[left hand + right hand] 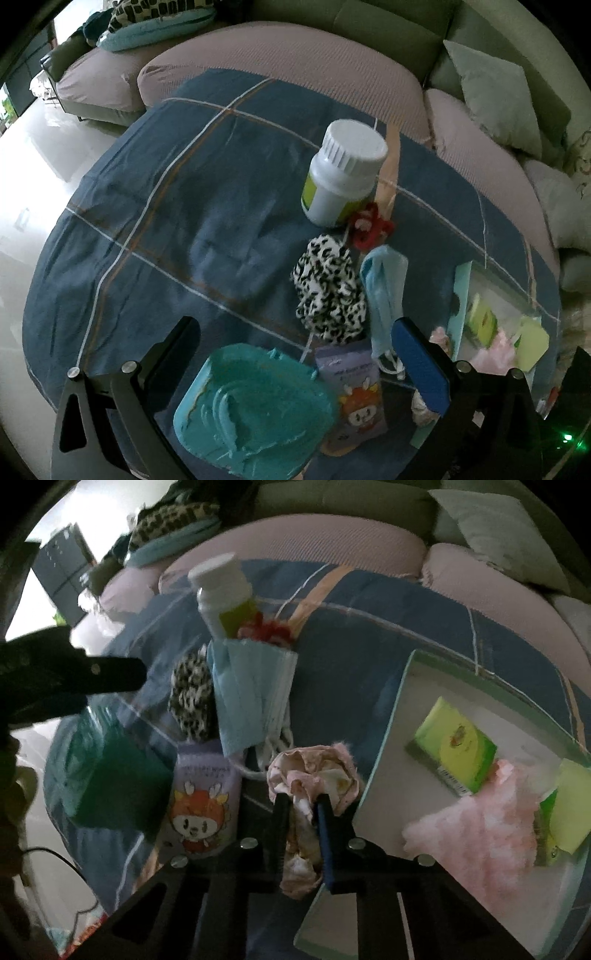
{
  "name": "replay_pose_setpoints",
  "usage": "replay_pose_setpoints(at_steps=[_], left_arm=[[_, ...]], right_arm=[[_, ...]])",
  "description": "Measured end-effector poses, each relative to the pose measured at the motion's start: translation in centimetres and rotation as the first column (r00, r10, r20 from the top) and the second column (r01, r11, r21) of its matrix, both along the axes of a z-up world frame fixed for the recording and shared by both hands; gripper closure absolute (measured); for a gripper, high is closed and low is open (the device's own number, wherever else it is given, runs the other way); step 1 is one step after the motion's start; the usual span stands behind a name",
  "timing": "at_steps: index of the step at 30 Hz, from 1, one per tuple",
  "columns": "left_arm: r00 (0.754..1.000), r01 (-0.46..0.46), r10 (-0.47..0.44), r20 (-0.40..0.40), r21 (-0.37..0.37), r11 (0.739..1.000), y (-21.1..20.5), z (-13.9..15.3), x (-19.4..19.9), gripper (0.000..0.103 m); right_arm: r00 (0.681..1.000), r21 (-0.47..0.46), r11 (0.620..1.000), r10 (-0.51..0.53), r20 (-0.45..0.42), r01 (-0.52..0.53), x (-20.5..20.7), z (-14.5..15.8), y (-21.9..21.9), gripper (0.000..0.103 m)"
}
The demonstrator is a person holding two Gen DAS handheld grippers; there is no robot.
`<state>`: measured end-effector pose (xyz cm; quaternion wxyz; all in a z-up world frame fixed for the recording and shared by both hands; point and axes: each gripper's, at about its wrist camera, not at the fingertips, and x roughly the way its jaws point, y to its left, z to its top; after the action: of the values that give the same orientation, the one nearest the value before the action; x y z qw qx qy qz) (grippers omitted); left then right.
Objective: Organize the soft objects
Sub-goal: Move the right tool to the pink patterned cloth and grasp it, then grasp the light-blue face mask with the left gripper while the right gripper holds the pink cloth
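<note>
Behind everything runs a green sofa (388, 29) with pinkish seat covers, and across the foreground lies a blue plaid cloth (177, 206) where my things are scattered. Through the right wrist camera, my right gripper (301, 812) sits low in the centre of the frame, its jaws drawn nearly together on a crumpled pink-and-cream fabric piece (314, 775); the cloth bunches up above the fingertips and hangs down between them. To the right of it lies a shallow white tray (399, 716) with a pale green rim, holding a fluffy pink item (476, 830) and a green box (454, 746).

Through the left wrist camera, my left gripper (295, 339) has its jaws spread wide at the bottom of the frame, holding nothing. Between the fingers and below them lies a teal moulded case (251, 406), with a purple cartoon packet (354, 391) just beside it on the right. Above those, near the middle of the frame, lie a black-and-white spotted scrunchie (328, 291) and a blue face mask (384, 284) side by side. Higher up stands a white bottle (343, 173) with a ribbed cap, and a small red item (369, 225) touches its base.
</note>
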<state>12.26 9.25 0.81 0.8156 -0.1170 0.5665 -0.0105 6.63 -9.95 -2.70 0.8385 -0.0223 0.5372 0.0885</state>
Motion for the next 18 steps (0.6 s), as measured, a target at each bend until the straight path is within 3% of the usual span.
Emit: replay_pose_setpoints(at_steps=[5, 7, 8, 14, 18], left_arm=[[0.998, -0.014, 0.016, 0.056, -0.037, 0.999, -0.2, 1.0, 0.7, 0.002], [0.997, -0.005, 0.008, 0.073, -0.040, 0.999, -0.7, 1.4, 1.2, 0.019], [0.997, -0.001, 0.004, 0.080, -0.042, 0.999, -1.0, 1.6, 1.4, 0.023], [0.995, 0.068, -0.063, 0.082, -0.062, 0.996, -3.0, 1.2, 2.3, 0.025], [0.995, 0.088, -0.083, 0.060, -0.084, 0.993, -4.2, 0.3, 2.8, 0.028]], right_arm=[[0.998, 0.053, 0.998, -0.049, 0.038, 0.047, -0.2, 1.5, -1.6, 0.087], [0.996, 0.066, 0.996, -0.071, 0.052, 0.068, 0.0, 1.9, -2.3, 0.087], [0.994, 0.072, 0.994, -0.086, 0.061, 0.081, 0.0, 2.2, -2.7, 0.088], [0.981, 0.099, 0.983, -0.165, 0.106, 0.155, 0.0, 3.9, -5.2, 0.088], [0.981, 0.113, 0.980, -0.173, 0.092, 0.163, 0.1, 3.6, -5.7, 0.088]])
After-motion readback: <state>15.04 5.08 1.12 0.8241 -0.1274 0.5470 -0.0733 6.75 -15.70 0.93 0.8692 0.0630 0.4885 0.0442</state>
